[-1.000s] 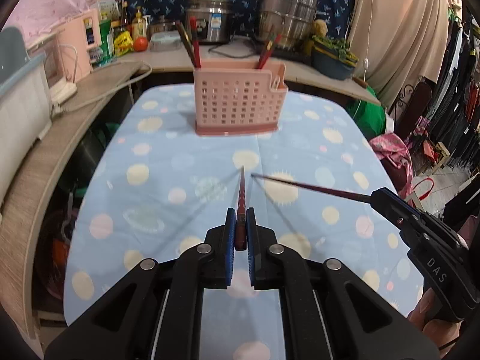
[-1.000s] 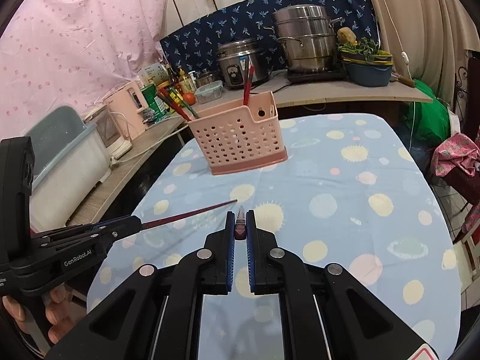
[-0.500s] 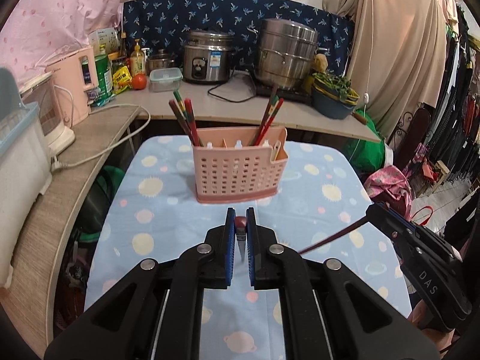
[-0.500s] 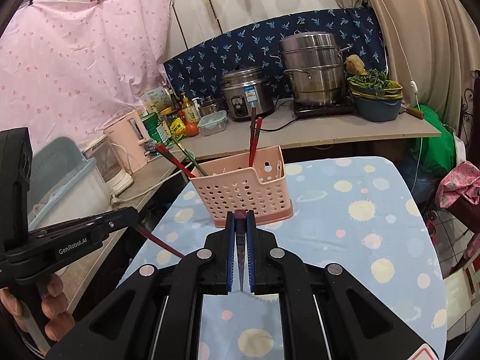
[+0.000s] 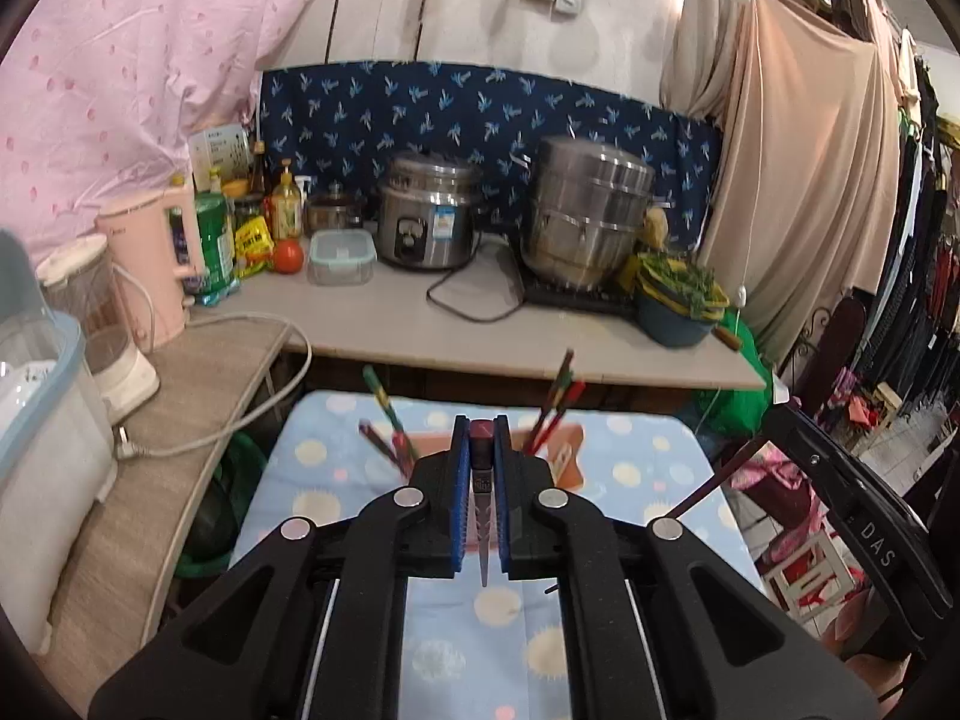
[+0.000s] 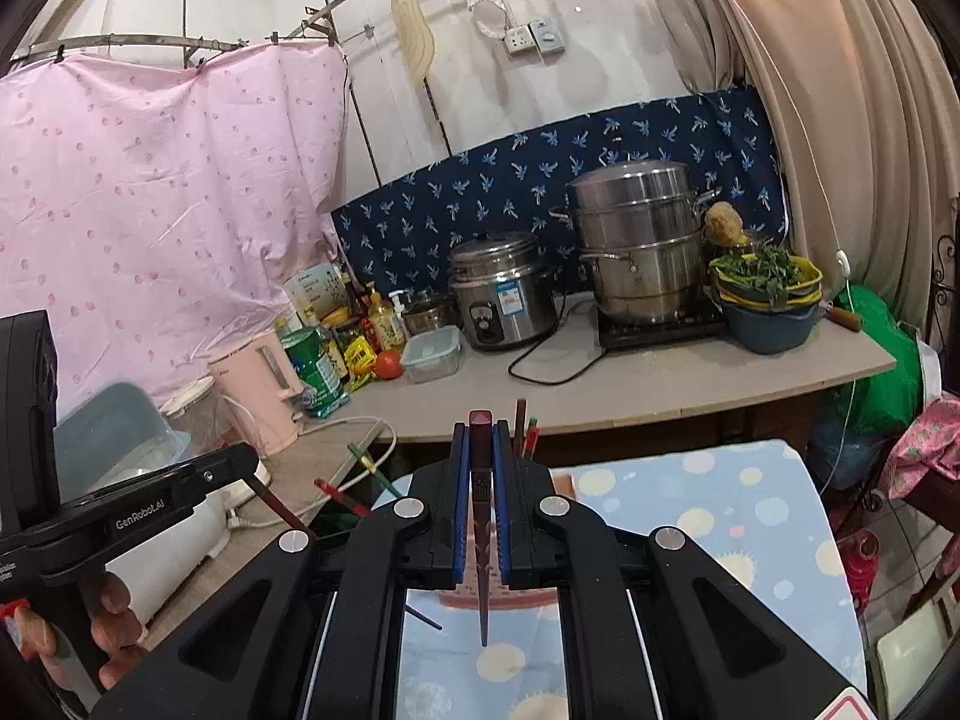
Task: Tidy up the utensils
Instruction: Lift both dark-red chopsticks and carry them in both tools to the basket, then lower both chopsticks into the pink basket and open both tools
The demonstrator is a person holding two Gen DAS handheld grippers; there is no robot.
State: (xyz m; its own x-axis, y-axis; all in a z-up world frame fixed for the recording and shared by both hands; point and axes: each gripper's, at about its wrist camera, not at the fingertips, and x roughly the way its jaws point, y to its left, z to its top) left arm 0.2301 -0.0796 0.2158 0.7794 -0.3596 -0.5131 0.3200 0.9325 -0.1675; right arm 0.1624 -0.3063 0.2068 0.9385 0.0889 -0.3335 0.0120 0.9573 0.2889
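My left gripper (image 5: 480,438) is shut on a dark red chopstick (image 5: 482,498), thick end up, thin tip hanging down between the fingers. My right gripper (image 6: 480,438) is shut the same way on another dark red chopstick (image 6: 482,540). Both hang above the blue dotted table (image 5: 636,471). The pink perforated basket (image 5: 569,465) stands just beyond the fingers and is mostly hidden by them; only its lower edge (image 6: 504,597) peeks out in the right wrist view. Several chopsticks (image 5: 555,399) stick out of it. Each view shows the other gripper at its side: right (image 5: 864,534), left (image 6: 150,504).
A counter (image 5: 420,330) runs behind the table with a rice cooker (image 5: 429,216), a steel steamer pot (image 5: 588,216), a bowl of greens (image 5: 678,300), a pink kettle (image 5: 156,264) and a trailing cable (image 5: 240,414). A plastic bin (image 5: 42,450) stands at the left.
Both grippers have risen well above the table with their chopsticks still held. The chopsticks have swung from pointing forward to hanging tip down. The basket now sits hidden behind the fingers.
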